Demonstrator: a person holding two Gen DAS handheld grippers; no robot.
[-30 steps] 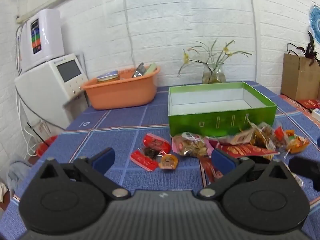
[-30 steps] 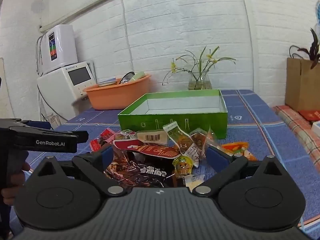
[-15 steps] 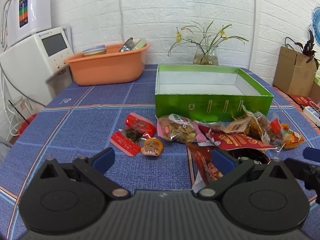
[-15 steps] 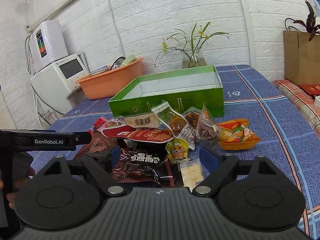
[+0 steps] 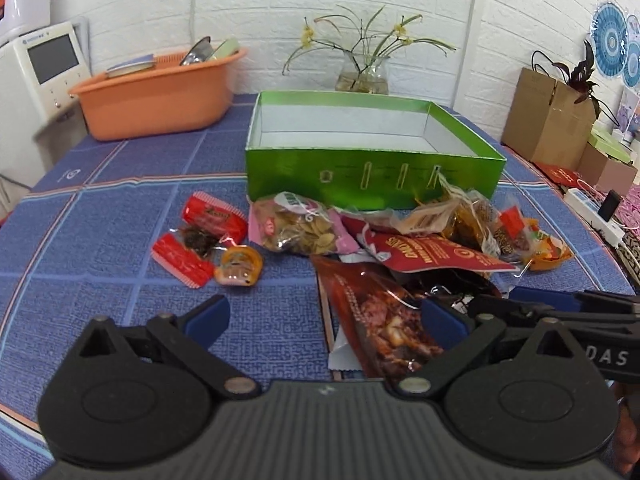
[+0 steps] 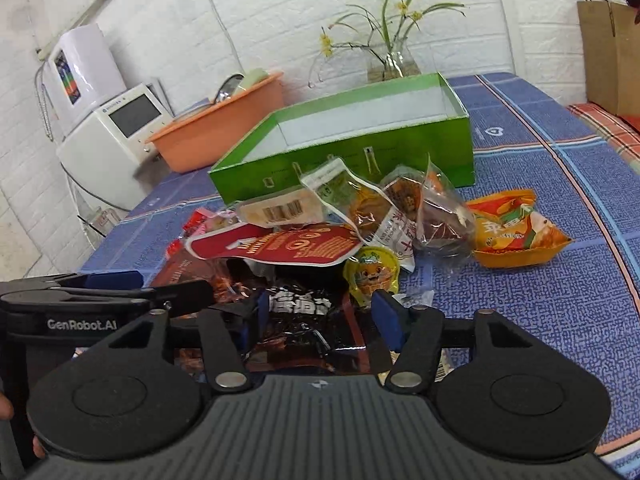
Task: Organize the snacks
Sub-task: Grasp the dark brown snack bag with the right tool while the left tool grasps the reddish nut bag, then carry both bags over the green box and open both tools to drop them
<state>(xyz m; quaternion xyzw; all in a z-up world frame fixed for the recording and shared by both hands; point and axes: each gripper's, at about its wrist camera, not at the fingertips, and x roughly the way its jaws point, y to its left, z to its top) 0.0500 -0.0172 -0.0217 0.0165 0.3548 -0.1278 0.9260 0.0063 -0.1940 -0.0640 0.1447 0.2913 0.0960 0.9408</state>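
Note:
An empty green box stands on the blue tablecloth. A pile of snack packets lies in front of it: a red pouch, a brown meat packet, a black packet, a seed bag, red candies, an orange chip bag. My left gripper is open, low over the cloth, its right finger beside the brown packet. My right gripper is half closed around the black packet; I cannot tell if the pads touch it.
An orange basin with dishes and a white appliance stand at the back left. A glass vase of flowers is behind the box. A brown paper bag and boxes are off the table's right side.
Both grippers moved forward and down toward the pile. The right gripper's fingers narrowed around the black packet. The left stayed open.

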